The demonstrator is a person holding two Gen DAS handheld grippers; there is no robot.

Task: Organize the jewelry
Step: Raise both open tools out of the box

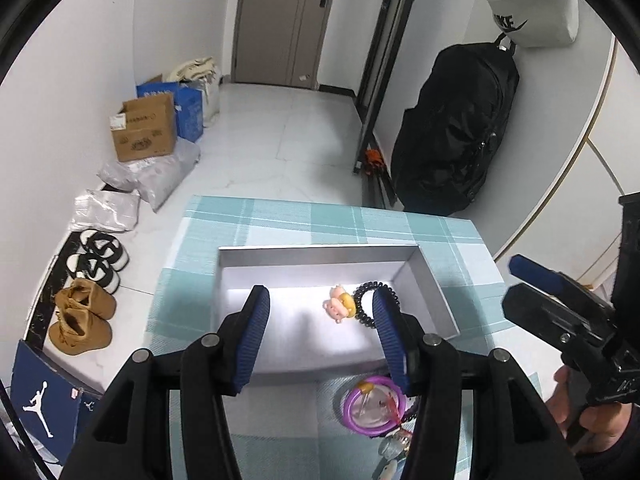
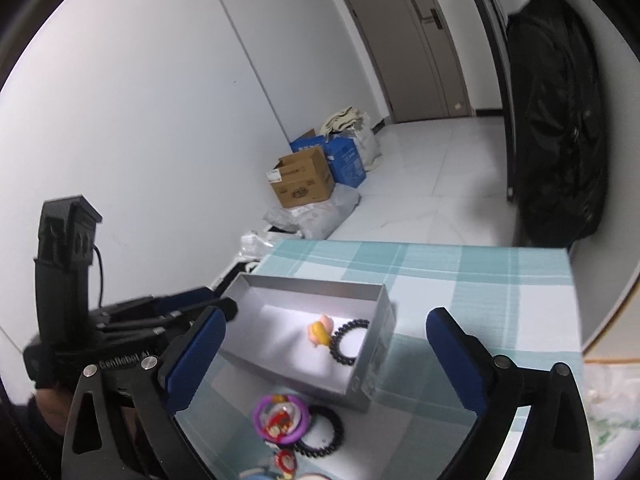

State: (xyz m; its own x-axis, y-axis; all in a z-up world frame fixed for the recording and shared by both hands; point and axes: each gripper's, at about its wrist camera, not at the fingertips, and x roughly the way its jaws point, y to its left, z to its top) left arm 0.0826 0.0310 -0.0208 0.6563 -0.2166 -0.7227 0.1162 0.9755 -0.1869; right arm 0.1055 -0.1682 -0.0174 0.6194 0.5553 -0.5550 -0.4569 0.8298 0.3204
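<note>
A shallow white box (image 1: 240,256) (image 2: 372,364) sits on the teal checked tablecloth. Inside lie a black coil hair tie (image 1: 362,312) (image 2: 340,344) with a pink and yellow charm (image 1: 340,304) (image 2: 319,331). In front of the box lie a purple ring bracelet (image 1: 370,404) (image 2: 280,418), a black bead bracelet (image 2: 320,434) and small trinkets (image 1: 394,446). My left gripper (image 1: 320,312) is open and empty above the box. My right gripper (image 2: 324,344) is open and empty, over the box's near right corner; it also shows in the left wrist view (image 1: 532,276).
The table's far edge (image 1: 320,204) drops to a white tiled floor. Shoes (image 1: 84,308), parcels (image 1: 152,176) and cardboard boxes (image 1: 144,128) line the left wall. A black bag (image 1: 456,128) hangs at the right. A blue shoe box (image 1: 44,396) stands at the near left.
</note>
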